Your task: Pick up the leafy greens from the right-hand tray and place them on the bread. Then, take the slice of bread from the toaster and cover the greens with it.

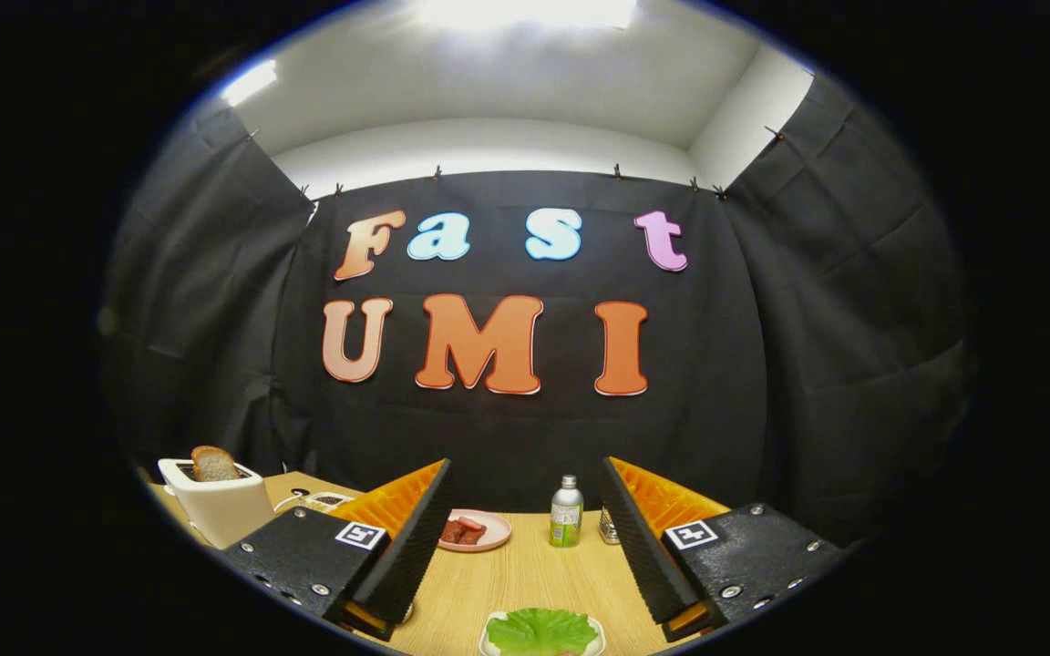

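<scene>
My gripper (525, 547) is open, raised above a wooden table (525, 574), its two fingers spread wide with nothing between them. Low down between the fingers and close to me lies a leafy green piece (540, 630) on a white tray (488, 642). Off to the left beyond the left finger stands a cream toaster (220, 506) with a slice of bread (213, 464) sticking up out of its slot. The bread that lies on the table is hidden.
A pink plate (478, 530) with reddish meat slices sits at the far side of the table between the fingers. A small green bottle (566, 512) stands upright right of it, with a small can (609, 527) beside the right finger. A small dish (326, 500) lies behind the left finger.
</scene>
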Demonstrator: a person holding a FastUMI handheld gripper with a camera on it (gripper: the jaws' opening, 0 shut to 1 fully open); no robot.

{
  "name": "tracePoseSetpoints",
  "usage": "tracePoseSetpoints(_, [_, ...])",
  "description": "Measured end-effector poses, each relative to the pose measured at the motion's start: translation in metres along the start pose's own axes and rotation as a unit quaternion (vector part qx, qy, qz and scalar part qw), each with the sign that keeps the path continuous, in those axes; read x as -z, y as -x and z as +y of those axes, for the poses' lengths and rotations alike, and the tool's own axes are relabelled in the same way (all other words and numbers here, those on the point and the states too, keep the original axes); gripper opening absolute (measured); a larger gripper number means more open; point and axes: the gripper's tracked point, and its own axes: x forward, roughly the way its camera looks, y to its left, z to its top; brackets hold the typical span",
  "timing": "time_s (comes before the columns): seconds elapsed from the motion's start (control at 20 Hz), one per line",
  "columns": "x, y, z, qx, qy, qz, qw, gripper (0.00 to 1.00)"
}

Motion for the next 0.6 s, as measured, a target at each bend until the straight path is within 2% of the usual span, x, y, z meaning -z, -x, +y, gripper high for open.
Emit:
tracePoseSetpoints(0.35, [0.027,-0.008,-0.018,-0.022,0.009,0.098,0.995,0.96])
tracePoseSetpoints(0.6, [0.063,-0.014,-0.02,-0.04,0.02,0.201,0.979,0.96])
